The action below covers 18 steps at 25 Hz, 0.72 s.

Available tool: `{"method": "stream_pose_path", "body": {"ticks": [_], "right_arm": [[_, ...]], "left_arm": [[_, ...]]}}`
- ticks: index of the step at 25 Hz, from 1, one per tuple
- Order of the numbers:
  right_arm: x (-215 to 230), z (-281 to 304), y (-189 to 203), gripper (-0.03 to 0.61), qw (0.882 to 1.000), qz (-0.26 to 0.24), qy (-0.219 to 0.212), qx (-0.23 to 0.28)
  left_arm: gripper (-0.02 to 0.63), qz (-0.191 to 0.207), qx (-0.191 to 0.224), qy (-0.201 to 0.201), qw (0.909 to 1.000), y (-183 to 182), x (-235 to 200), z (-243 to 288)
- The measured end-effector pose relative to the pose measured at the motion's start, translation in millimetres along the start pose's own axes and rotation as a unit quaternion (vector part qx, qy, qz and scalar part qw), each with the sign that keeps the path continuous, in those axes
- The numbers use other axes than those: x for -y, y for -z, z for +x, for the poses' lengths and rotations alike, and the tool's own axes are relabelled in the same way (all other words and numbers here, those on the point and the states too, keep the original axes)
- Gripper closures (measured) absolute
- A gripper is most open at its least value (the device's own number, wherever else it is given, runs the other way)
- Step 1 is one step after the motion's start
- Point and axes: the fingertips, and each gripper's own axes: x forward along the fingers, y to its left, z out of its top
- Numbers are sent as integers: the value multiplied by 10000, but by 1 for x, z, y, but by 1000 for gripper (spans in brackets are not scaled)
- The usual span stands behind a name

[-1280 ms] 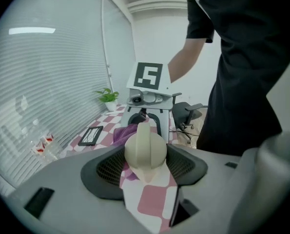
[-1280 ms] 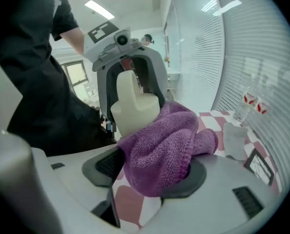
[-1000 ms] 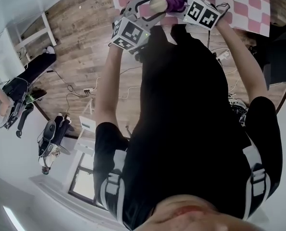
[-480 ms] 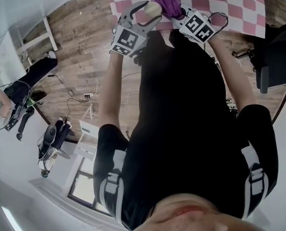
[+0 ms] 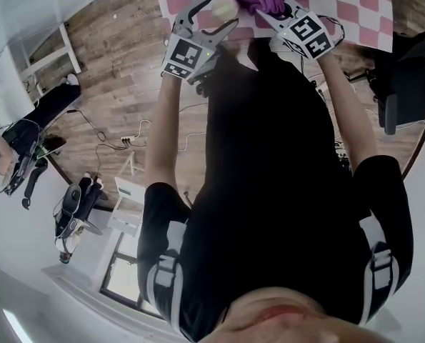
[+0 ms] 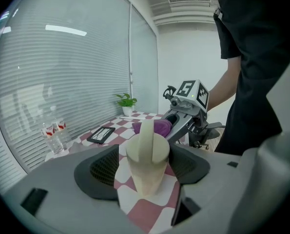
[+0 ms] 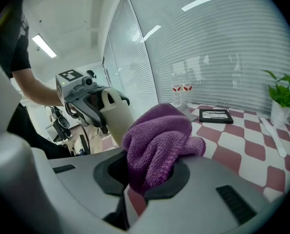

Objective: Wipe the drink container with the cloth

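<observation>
1. Two hand-held grippers meet over the near edge of a table covered in a pink-and-white checked sheet (image 5: pixel 344 6). A person in a black short-sleeved top (image 5: pixel 283 163) holds one in each hand.
2. Left gripper (image 5: pixel 213 14): jaws released. They have just been opening, and a cream plastic drink container with a strap handle across its top (image 6: pixel 147 165) stands upright between them. The checked sheet shows between the container and the pad on its left (image 6: pixel 103 168), so the pads do not clamp it.
3. Container location: on the table, close to the near edge and toward the left corner as the head view shows it.
4. Right gripper (image 7: pixel 145 179): jaws clenched on a purple terry cloth (image 7: pixel 157 135). They have just been closing, and the cloth is bunched between the pads and bulges out ahead of them.
5. Cloth location: at the right gripper's tip, just beside the upper part of the container. Whether the two touch cannot be told.
6. Other items on the table:
   - Two clear water bottles with red labels (image 6: pixel 52 133) stand at the edge along the glass wall.
   - One flat black rectangular panel (image 6: pixel 101 134) lies near the bottles, further in from that edge.
   - One small green plant in a white pot (image 6: pixel 126 104) stands at the far edge beside the glass wall.
7. Off the table: a wood-plank floor (image 5: pixel 119 56) and a black office chair (image 5: pixel 405 88) past the right corner.
</observation>
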Motion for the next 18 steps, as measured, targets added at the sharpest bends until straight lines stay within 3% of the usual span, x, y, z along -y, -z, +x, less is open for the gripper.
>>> {"method": "stream_pose_path", "body": {"ticks": [11,18], "right_arm": [[18,-3,-18,514,9937,-73,1110,113],[51,-41,-35,514,9776,222,2048,425]], "left_arm": [[310,-40,191,273,9994,3,4,4],[311,43,160,496,9986,0,5,8]]}}
